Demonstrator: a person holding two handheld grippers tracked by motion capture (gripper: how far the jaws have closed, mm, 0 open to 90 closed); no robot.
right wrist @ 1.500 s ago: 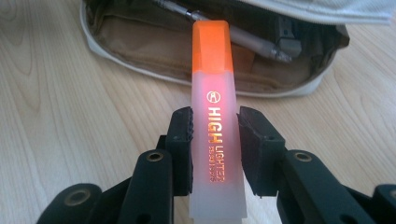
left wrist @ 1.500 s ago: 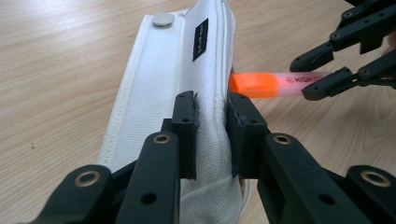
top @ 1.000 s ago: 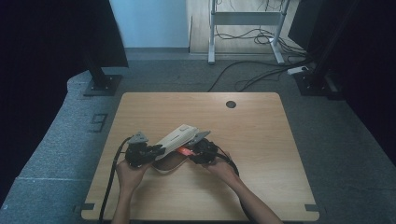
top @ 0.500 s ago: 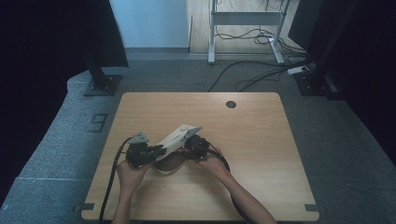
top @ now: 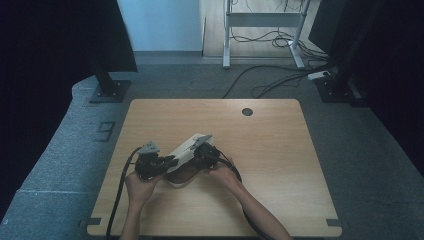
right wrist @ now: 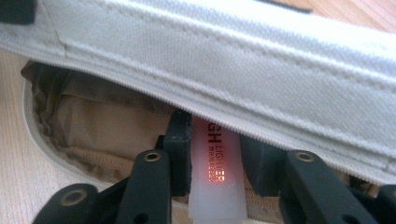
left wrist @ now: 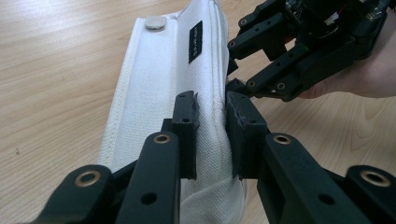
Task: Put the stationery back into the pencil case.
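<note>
The white fabric pouch (top: pixel 186 150) lies near the tabletop's (top: pixel 280 150) front-left area. The left gripper (left wrist: pixel 212 133) fingers pinch its seam. The right gripper view shows what the high view hides: the right gripper (right wrist: pixel 215 154) fingers, just opening, flank a translucent highlighter (right wrist: pixel 215 172) in the pouch's mouth.

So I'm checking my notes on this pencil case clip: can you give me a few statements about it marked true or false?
1. The left hand-held gripper pinches the white pencil case. True.
2. A highlighter sits between the right hand-held gripper's jaws. True.
3. The case is zipped shut. False: it gapes open, tan lining showing.
4. The case lies at the table's far edge. False: it is near the person's side.
5. The case's fabric is black. False: white.
</note>
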